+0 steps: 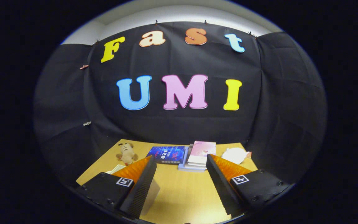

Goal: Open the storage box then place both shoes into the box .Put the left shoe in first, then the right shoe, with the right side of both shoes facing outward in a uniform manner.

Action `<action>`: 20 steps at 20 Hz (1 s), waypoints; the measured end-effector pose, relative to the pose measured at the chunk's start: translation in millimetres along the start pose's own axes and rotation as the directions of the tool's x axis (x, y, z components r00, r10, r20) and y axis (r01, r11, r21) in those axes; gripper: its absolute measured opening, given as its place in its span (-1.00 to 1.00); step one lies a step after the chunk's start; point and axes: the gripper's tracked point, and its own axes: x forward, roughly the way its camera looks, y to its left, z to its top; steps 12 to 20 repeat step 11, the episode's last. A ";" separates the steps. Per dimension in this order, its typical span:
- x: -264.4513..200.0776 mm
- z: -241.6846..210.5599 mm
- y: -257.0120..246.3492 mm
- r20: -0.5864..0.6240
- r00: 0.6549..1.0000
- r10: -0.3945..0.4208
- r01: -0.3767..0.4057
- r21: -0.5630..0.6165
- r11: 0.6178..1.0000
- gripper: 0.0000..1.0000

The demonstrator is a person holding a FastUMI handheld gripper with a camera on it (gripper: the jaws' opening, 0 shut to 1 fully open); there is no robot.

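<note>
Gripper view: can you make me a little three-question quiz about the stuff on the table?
1. True or false: the gripper is open with nothing between its fingers.
2. Which lies beside the blue book? A) stack of books B) a cup
3. What toy lies on the table beyond the left finger?

Key: 1 true; 2 A; 3 plush toy.

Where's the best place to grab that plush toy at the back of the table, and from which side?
Come from above with the gripper, its jaws now open and empty. The plush toy lies flat beside the blue book; pinch across its narrow soft middle, probably the easiest part to close on.
</note>
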 end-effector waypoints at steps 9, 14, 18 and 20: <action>-19.9 -1.7 -84.9 0.041 0.997 0.065 -0.066 0.040 0.997 0.97; -21.2 2.3 -96.7 0.061 0.996 0.063 -0.066 0.059 0.996 0.97; -21.2 2.3 -96.7 0.061 0.996 0.063 -0.066 0.059 0.996 0.97; -21.2 2.3 -96.7 0.061 0.996 0.063 -0.066 0.059 0.996 0.97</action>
